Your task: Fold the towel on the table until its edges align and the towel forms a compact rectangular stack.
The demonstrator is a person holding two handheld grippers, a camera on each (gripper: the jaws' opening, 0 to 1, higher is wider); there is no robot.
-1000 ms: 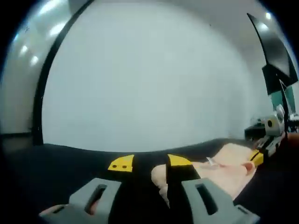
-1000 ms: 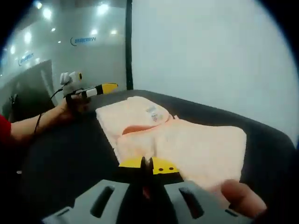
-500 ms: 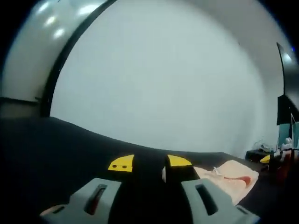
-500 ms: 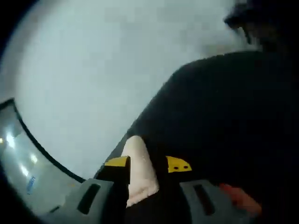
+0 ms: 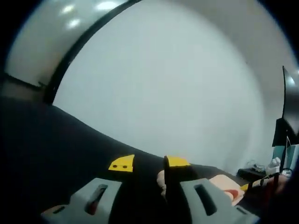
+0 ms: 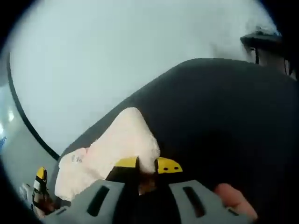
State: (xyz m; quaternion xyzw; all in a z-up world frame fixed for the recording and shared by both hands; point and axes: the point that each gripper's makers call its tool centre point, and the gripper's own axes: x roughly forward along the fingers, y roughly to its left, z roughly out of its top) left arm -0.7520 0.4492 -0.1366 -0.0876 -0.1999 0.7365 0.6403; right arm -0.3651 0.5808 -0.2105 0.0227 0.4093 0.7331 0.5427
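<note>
Peach towel (image 6: pixel 112 151) lies on the dark counter (image 6: pixel 219 112), partly folded, white label near its far-left end. Right tool (image 6: pixel 146 164) sits at the towel's near edge, jaws nearly together, pinching cloth. In the left gripper view, left tool (image 5: pixel 148 163) has jaws apart, right jaw touching the towel (image 5: pixel 219 183) edge. White wall (image 5: pixel 163 84) behind the counter.
</note>
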